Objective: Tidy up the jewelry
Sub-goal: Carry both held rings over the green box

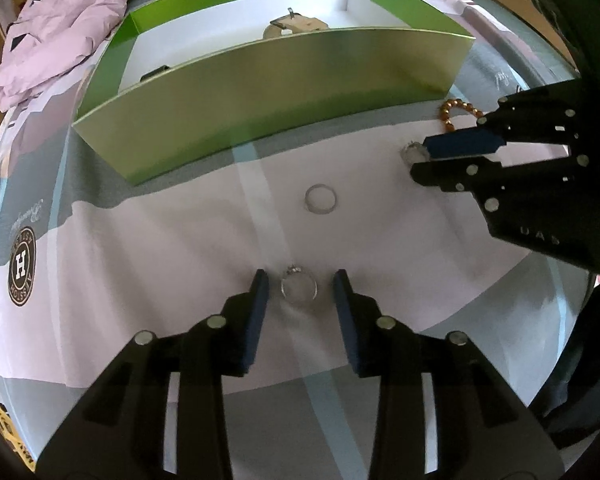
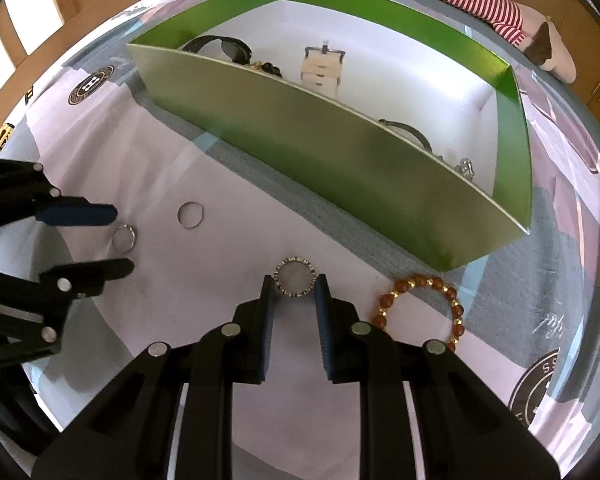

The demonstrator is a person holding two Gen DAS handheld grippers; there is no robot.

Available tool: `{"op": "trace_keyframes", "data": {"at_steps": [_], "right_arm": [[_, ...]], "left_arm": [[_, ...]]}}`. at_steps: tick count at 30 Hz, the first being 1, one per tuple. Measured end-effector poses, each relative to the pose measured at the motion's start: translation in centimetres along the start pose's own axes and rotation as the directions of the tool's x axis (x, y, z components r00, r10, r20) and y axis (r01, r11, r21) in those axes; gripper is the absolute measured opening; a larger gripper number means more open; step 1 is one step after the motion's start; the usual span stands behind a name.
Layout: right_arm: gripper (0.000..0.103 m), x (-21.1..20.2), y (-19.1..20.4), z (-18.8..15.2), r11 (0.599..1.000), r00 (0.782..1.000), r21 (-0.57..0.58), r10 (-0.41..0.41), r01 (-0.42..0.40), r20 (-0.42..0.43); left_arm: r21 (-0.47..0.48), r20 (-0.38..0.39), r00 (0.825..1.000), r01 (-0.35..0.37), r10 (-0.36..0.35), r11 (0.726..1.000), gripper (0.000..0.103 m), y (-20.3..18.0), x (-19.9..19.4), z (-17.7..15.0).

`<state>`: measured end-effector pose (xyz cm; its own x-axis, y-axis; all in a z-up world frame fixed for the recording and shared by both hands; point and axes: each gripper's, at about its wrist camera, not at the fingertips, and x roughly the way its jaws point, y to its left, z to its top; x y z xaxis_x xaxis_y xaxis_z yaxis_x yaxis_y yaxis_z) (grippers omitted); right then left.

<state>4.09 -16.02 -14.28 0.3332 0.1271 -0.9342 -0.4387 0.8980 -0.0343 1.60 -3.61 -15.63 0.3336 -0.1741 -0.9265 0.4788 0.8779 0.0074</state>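
A patterned pink-and-grey cloth [image 1: 160, 240] covers the surface. On it sits a large green box [image 2: 340, 168] with a white floor, holding watches and a cream strap. An amber bead bracelet [image 2: 424, 308] lies in front of the box. The left gripper [image 1: 300, 290] stands spread around a small stone-set ring [image 1: 299, 286] – its pads clear of the ring on both sides. The right gripper [image 2: 295, 286] pinches a studded round ring [image 2: 295, 278] (pads touching its edges). Between them, apart from both, lies a plain band [image 1: 320, 199].
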Motion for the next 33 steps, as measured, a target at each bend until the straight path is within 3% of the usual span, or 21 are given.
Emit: {"op": "trace_keyframes", "data": {"at_steps": [2,8,13,20,26,30,33], "right_arm": [[0.02,0.1,0.1,0.0,1.0,1.0,-0.004,-0.003,0.003,-0.001],[0.02,0.0,0.1,-0.1,1.0,1.0,-0.007,-0.003,0.003,0.0],[0.02,-0.5,0.0,0.1,1.0,1.0,0.001,-0.001,0.001,0.016],[0.02,-4.3,-1.0,1.6,0.998,0.989,0.044,0.036,-0.043,0.147],[0.02,-8.5,-5.2,2.9,0.975,0.941,0.188,0.053,-0.121,0.333],[0.02,-8.7,-8.0,3.9,0.945,0.919,0.284,0.039,-0.162,0.393],[0.02,-7.1,-8.6,4.3,0.94,0.931,0.312,0.019,-0.141,0.365]], "left_arm": [[-0.002,0.003,1.0,0.004,-0.004,1.0,0.017,0.0,0.0,0.1],[0.01,0.03,0.999,-0.022,0.022,1.0,0.017,-0.4,-0.7,0.2],[-0.023,0.106,0.994,-0.008,0.011,1.0,0.017,0.2,-3.2,1.5],[-0.134,0.229,0.973,0.0,0.031,0.991,0.017,2.4,-7.0,4.4],[-0.184,0.327,0.94,-0.038,0.098,0.982,0.017,3.2,-7.5,8.4],[-0.201,0.304,0.941,-0.092,0.152,0.975,0.017,4.0,-5.1,10.2],[-0.221,0.279,0.949,-0.087,0.149,0.971,0.017,4.8,-3.6,10.7]]}}
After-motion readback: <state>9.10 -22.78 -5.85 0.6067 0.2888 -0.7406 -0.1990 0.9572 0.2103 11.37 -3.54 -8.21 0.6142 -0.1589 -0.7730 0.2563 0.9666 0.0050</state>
